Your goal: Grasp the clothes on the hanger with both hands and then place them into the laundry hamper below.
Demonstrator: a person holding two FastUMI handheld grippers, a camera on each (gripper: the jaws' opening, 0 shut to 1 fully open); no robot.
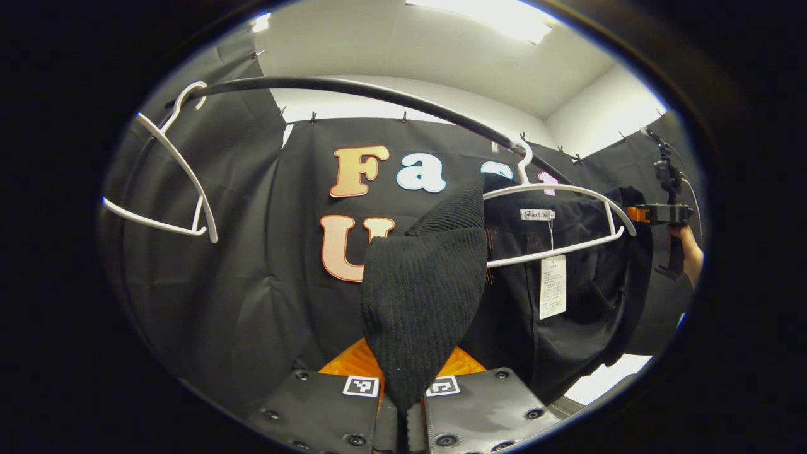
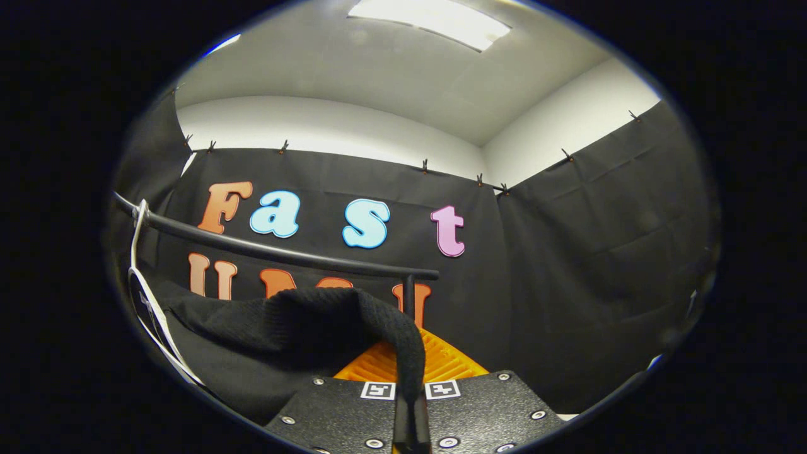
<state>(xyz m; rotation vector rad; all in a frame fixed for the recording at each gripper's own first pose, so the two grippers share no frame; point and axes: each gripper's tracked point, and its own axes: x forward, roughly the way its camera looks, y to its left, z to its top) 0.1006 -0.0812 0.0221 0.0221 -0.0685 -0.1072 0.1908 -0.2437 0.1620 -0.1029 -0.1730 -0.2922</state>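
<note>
We see the left gripper (image 1: 403, 403) clamped on a fold of the black ribbed-knit garment (image 1: 422, 296), and the right gripper (image 2: 411, 403) likewise closed on a knit edge of it. The garment hangs on a thin white hanger (image 1: 561, 221) hooked over a black round rail (image 1: 378, 94), with a second, bare hanger (image 1: 170, 183) farther left. A sewn label reading "Fashion" (image 1: 537, 214) and a white paper tag (image 1: 553, 287), print illegible, hang inside

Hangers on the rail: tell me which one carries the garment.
The right-hand hanger in the left gripper view, draped with the black garment and its tag. The left hanger hangs bare.
</note>
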